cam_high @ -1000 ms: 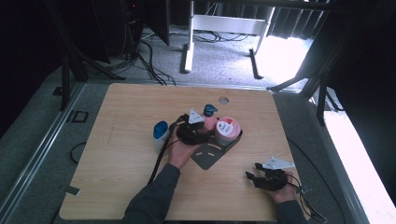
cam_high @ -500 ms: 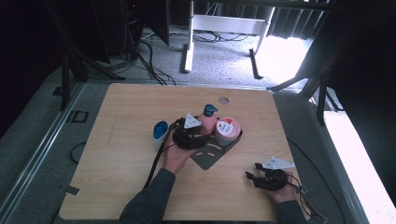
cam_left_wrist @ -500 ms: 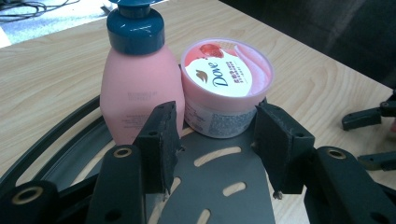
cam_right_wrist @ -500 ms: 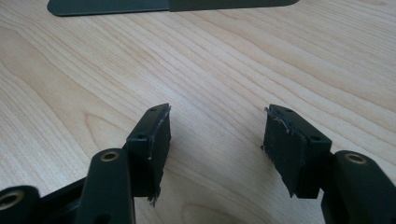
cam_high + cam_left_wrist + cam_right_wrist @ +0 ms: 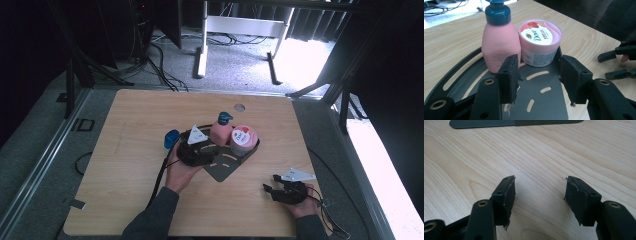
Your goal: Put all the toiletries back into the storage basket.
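Two containers, pink bottle (image 5: 499, 42) and tub (image 5: 540, 41), standing on tray (image 5: 549, 105); we are holding left gripper (image 5: 539, 80) and right gripper (image 5: 540, 200) open, empty; blue object (image 5: 171, 139) remaining outside.

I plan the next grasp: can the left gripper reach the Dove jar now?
Probably yes. The left gripper is open, and the Dove jar stands just ahead between its jaws, with bare tray between.

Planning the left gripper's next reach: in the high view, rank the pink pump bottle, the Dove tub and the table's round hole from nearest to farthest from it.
From the left gripper:
1. Pink pump bottle, just beyond it.
2. Dove tub, right of the bottle.
3. Round hole, near the table's far edge.
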Demonstrator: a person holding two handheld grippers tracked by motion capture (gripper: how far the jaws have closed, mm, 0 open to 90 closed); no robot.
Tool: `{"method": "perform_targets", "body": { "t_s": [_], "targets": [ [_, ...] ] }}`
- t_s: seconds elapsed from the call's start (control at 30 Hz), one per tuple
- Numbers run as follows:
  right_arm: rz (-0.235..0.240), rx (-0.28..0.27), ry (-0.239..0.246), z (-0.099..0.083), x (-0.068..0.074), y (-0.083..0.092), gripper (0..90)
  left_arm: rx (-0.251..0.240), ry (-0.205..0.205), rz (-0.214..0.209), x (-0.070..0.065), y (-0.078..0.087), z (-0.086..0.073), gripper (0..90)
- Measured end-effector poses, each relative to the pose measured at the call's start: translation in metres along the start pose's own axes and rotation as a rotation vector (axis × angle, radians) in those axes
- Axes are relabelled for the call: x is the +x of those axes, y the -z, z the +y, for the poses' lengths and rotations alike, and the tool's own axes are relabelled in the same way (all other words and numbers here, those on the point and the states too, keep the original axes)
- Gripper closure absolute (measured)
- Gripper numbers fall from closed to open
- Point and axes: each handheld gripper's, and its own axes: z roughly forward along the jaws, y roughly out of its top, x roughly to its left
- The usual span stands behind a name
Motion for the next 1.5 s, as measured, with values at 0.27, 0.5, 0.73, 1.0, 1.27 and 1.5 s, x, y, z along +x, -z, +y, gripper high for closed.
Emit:
{"method": "perform_targets", "body": {
  "t_s": [0.27,0.5,0.73,1.0,1.27,1.5],
  "targets": [
    [0.0,0.0,0.001,0.0,0.0,0.0,40.8,0.017,-0.027,0.003,0.003,0.011,-0.007,49.5],
    [0.0,-0.001,0.001,0.0,0.0,0.0,40.8,0.019,-0.04,0.012,0.004,0.023,-0.013,49.7],
    [0.0,-0.001,0.002,0.0,0.0,0.0,40.8,0.006,-0.035,0.021,0.009,0.036,-0.019,52.0],
    [0.001,-0.002,0.002,0.0,0.0,-0.001,40.7,0.016,-0.026,0.019,0.013,0.048,-0.024,52.8],
    [0.002,-0.001,0.0,0.001,0.0,-0.001,40.7,0.036,-0.022,0.014,0.015,0.058,-0.028,54.0],
    [0.002,-0.001,0.0,0.001,0.0,-0.001,40.7,0.052,-0.009,0.018,0.018,0.066,-0.031,54.9]
  ]
}}
